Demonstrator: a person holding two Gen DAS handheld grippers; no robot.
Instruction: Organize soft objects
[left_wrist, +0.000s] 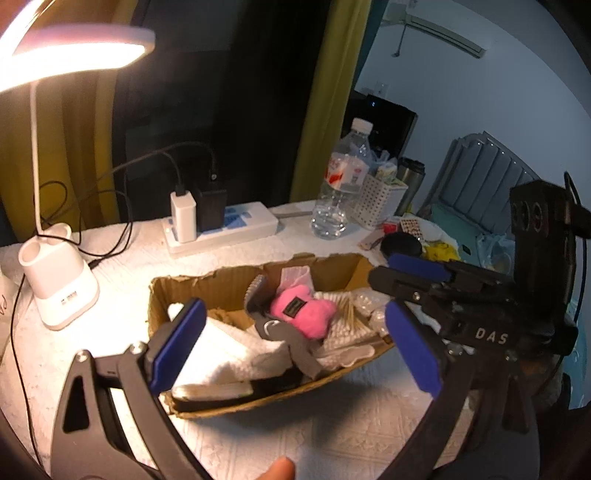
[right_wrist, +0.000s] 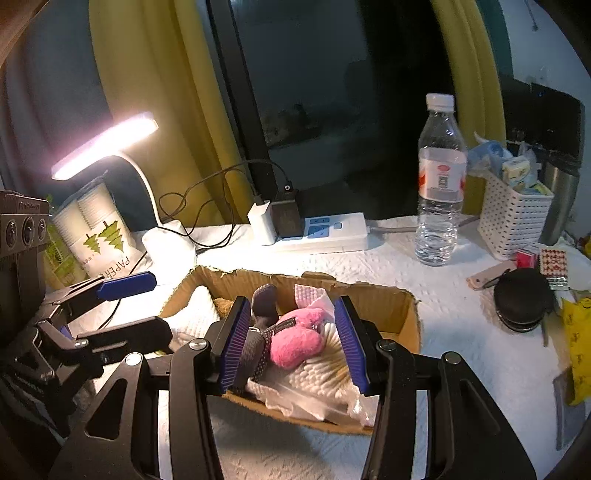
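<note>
A torn cardboard box (left_wrist: 229, 282) (right_wrist: 391, 301) sits on the white table. It holds a pink bone-shaped plush (left_wrist: 304, 310) (right_wrist: 295, 341), a grey strap (left_wrist: 295, 345) (right_wrist: 255, 341), a folded white towel (left_wrist: 236, 350) (right_wrist: 197, 310), a bag of cotton swabs (left_wrist: 349, 325) (right_wrist: 325, 373) and a pink cloth (left_wrist: 293, 275) (right_wrist: 308, 295). My left gripper (left_wrist: 295, 349) is open above the box's near side. My right gripper (right_wrist: 291, 339) is open over the box, its blue pads (right_wrist: 236, 343) either side of the plush, apart from it. The right gripper also shows in the left wrist view (left_wrist: 419, 291).
A lit desk lamp (left_wrist: 55, 280) (right_wrist: 107, 146) stands left. A power strip with chargers (left_wrist: 221, 225) (right_wrist: 317, 232), a water bottle (left_wrist: 341, 184) (right_wrist: 439, 177), a white basket (left_wrist: 380, 201) (right_wrist: 513, 214), a steel cup (right_wrist: 561, 199), a black round case (right_wrist: 522, 299) and paper rolls (right_wrist: 96, 221) surround the box.
</note>
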